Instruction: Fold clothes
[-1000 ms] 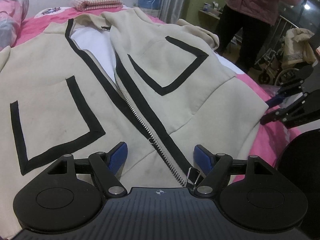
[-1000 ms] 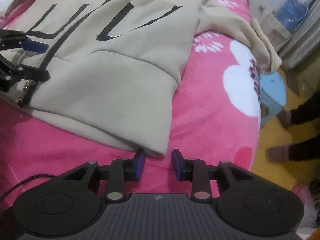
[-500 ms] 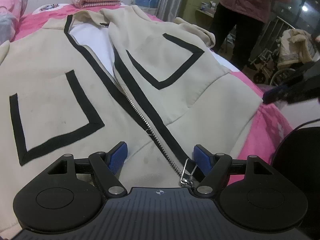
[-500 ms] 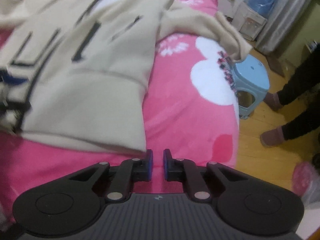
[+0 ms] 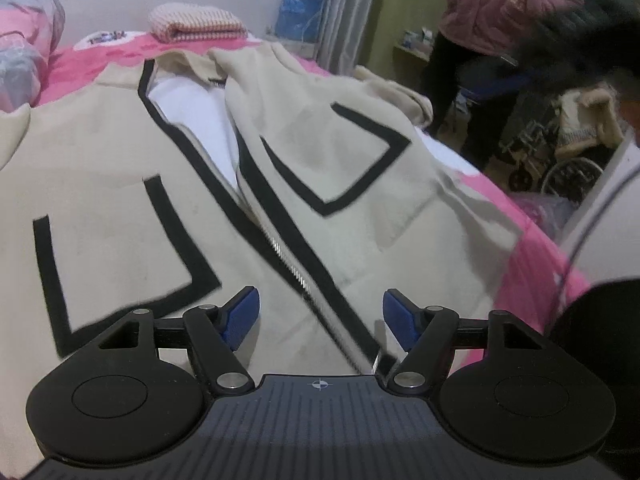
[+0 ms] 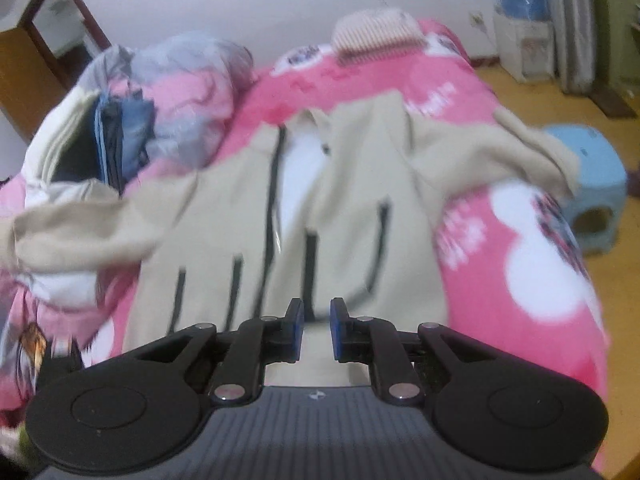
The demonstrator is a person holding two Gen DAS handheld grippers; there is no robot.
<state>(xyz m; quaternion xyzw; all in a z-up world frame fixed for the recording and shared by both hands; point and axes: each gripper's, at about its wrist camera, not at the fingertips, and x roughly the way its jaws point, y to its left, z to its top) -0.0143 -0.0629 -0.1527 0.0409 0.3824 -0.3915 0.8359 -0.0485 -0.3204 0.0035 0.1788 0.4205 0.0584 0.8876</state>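
Observation:
A cream jacket (image 5: 344,184) with black trim and a half-open zip lies face up on the pink bed (image 5: 532,280). My left gripper (image 5: 320,312) hovers low over the hem. Its blue pads straddle the zip's lower end without touching the cloth, and its jaws are closing. In the blurred right wrist view, my right gripper (image 6: 316,324) is raised above the jacket (image 6: 344,208) near the hem, right of the zip. Its jaws stand a narrow gap apart and are opening. Cream cloth shows through the gap, with no fold pinched.
A folded checked blanket (image 5: 196,24) and a bundled quilt (image 6: 180,92) lie at the head of the bed. A blue stool (image 6: 592,184) stands on the floor beside the bed. A person in a pink coat (image 5: 504,4) stands past the bed's right edge.
My right gripper has risen from the bed beside the jacket's lower corner and swung round to look along the whole jacket. Its jaws narrowed, then parted slightly. The left gripper barely moved.

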